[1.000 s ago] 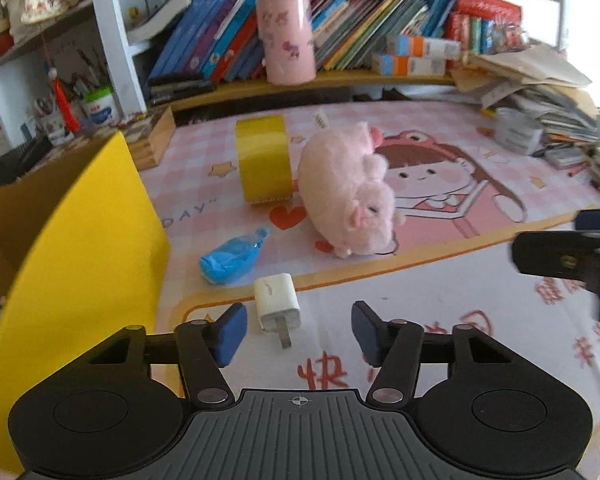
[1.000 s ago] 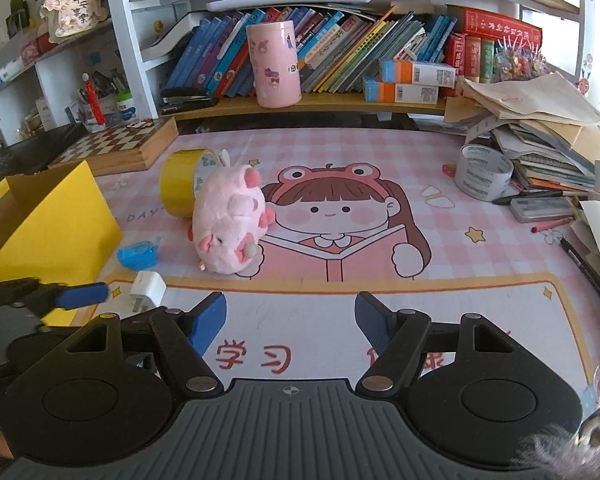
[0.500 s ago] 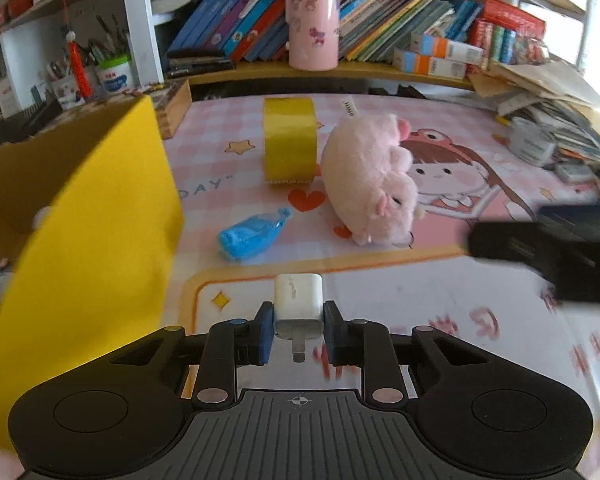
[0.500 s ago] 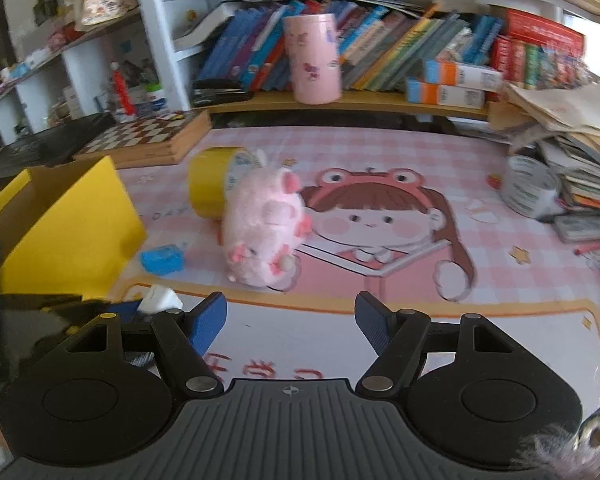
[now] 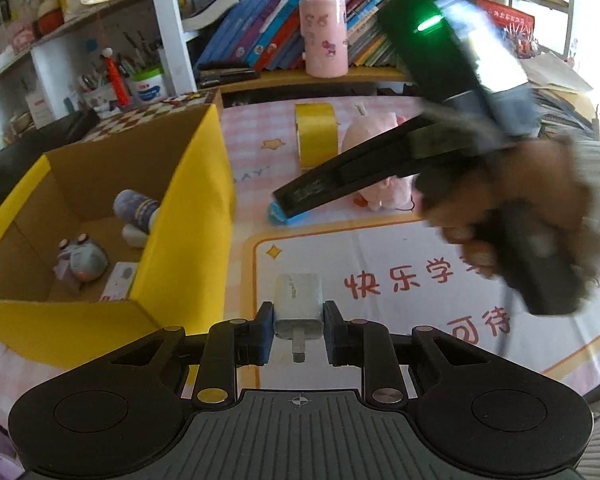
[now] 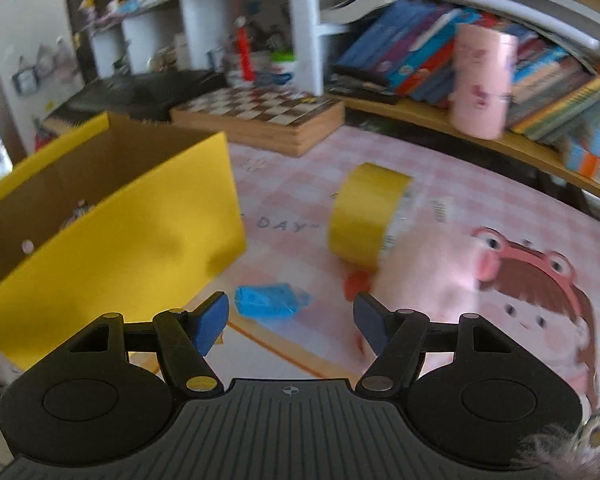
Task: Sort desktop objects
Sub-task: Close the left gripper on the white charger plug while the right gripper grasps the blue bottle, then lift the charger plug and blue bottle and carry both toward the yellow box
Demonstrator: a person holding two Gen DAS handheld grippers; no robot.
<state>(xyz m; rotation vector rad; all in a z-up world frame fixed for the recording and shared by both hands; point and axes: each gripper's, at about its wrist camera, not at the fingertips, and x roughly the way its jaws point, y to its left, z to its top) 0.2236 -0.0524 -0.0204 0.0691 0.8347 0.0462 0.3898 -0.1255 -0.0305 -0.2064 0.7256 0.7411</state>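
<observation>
The left gripper clamps a white USB charger plug between its blue pads, above the desk mat, with the yellow cardboard box at its 10 o'clock. The right gripper hangs with jaws wide apart, a blue wrapped packet between its fingertips, yellow tape roll at 1 o'clock, pink plush pig at 2 o'clock

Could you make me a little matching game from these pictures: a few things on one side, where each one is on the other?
Things:
1. charger
2. grey toy
3. blue packet
4. pink cup

Places:
A. on the shelf, in front of the books
B. inside the yellow box
C. clamped in the left gripper
D. on the mat, just ahead of the open right gripper

Pairs: 1-C, 2-B, 3-D, 4-A
</observation>
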